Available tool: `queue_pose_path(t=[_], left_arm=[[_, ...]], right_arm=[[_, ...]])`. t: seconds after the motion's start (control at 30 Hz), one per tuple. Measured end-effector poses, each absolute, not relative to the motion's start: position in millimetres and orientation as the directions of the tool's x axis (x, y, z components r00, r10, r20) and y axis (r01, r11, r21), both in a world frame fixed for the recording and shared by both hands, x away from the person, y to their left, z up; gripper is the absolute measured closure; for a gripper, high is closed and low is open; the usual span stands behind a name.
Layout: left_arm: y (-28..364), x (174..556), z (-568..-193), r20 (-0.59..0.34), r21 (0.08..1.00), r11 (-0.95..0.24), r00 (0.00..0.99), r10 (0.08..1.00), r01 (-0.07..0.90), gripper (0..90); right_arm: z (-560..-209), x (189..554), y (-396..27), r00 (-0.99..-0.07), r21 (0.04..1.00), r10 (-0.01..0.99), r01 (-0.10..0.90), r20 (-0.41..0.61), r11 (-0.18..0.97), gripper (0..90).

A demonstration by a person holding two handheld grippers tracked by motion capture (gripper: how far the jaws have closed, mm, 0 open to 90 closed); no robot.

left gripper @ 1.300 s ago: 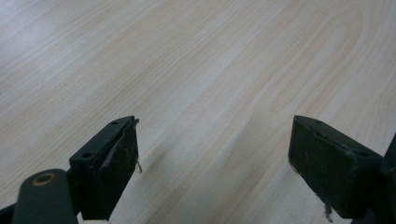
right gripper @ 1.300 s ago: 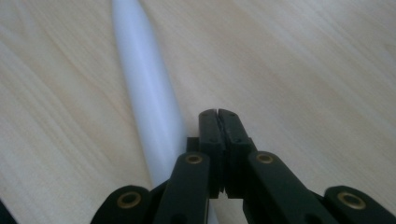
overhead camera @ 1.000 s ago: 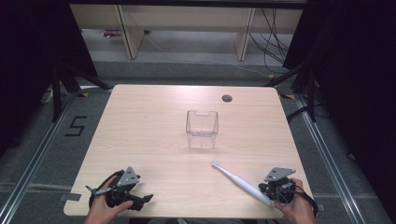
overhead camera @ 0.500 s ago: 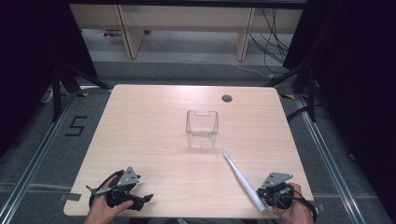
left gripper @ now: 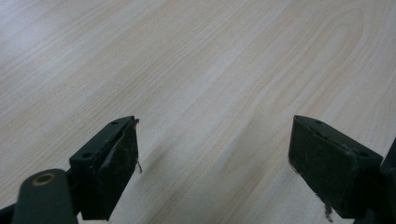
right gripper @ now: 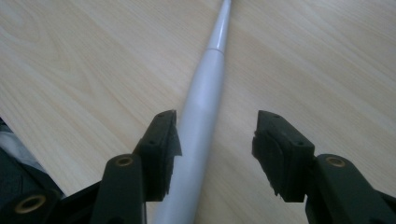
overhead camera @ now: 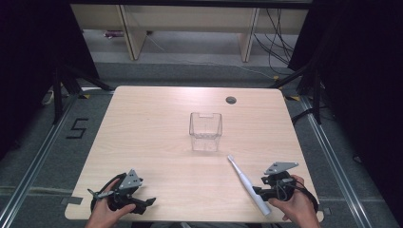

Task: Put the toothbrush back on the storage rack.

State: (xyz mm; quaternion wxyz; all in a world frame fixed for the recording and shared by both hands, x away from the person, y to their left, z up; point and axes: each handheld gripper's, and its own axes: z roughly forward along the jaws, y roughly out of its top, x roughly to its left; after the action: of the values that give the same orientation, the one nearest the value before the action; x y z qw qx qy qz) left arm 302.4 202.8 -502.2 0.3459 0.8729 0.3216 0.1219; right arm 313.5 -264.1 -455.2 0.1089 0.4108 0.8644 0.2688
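At lower right, the right gripper [right gripper: 215, 154] has just been opening; the white toothbrush [right gripper: 198, 116] lies between its jaws, seemingly unpressed. At lower left, the left gripper [left gripper: 212, 168] gapes empty.

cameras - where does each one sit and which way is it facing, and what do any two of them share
High view: above the person's side, looking forward and down on the table; both hands show, left gripper and right gripper.
Left gripper view: rides the left gripper, looking along its open jaws at bare tabletop.
Right gripper view: rides the right gripper, whose jaws have just been opening, the white toothbrush between them.
Shared: high and right gripper views both show the toothbrush.
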Motion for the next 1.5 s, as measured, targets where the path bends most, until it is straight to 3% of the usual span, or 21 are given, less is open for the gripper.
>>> queue_pose_path(t=[0.17,0.23,0.37,0.6,0.67,0.7,0.93,1.5], left_arm=[[203.2,302.4,-502.3,-0.012,0.683,-0.552,0.763,0.647,0.478,15.6],[203.2,302.5,-502.2,-0.011,0.683,-0.552,0.763,0.646,0.478,15.6],[202.6,302.2,-502.6,-0.020,0.689,-0.542,0.761,0.649,0.481,15.6],[202.8,303.1,-502.3,-0.012,0.684,-0.551,0.762,0.647,0.478,15.6],[202.5,303.0,-502.8,-0.014,0.683,-0.551,0.762,0.647,0.480,15.6],[202.8,302.8,-502.9,-0.015,0.682,-0.551,0.763,0.646,0.480,15.6],[202.2,303.0,-502.8,-0.019,0.682,-0.548,0.761,0.649,0.484,15.5],[202.1,302.8,-502.4,-0.019,0.687,-0.546,0.763,0.647,0.480,15.5]], right_arm=[[-456.2,325.9,-252.0,-0.691,0.500,0.722,0.640,0.043,0.583,45.1],[-456.2,329.0,-247.5,-0.681,0.475,0.728,0.667,0.075,0.574,45.6],[-460.0,338.5,-241.5,-0.691,0.431,0.722,0.660,0.027,0.616,47.0],[-462.2,343.5,-231.7,-0.698,0.364,0.714,0.678,0.048,0.638,47.5],[-464.5,349.6,-231.8,-0.743,0.372,0.669,0.628,0.023,0.684,47.9],[-463.6,348.3,-230.0,-0.713,0.348,0.701,0.663,0.025,0.662,48.0],[-467.1,354.5,-229.4,-0.715,0.309,0.698,0.669,0.021,0.676,49.8],[-475.3,369.5,-225.3,-0.733,0.216,0.675,0.675,0.083,0.706,65.1]])
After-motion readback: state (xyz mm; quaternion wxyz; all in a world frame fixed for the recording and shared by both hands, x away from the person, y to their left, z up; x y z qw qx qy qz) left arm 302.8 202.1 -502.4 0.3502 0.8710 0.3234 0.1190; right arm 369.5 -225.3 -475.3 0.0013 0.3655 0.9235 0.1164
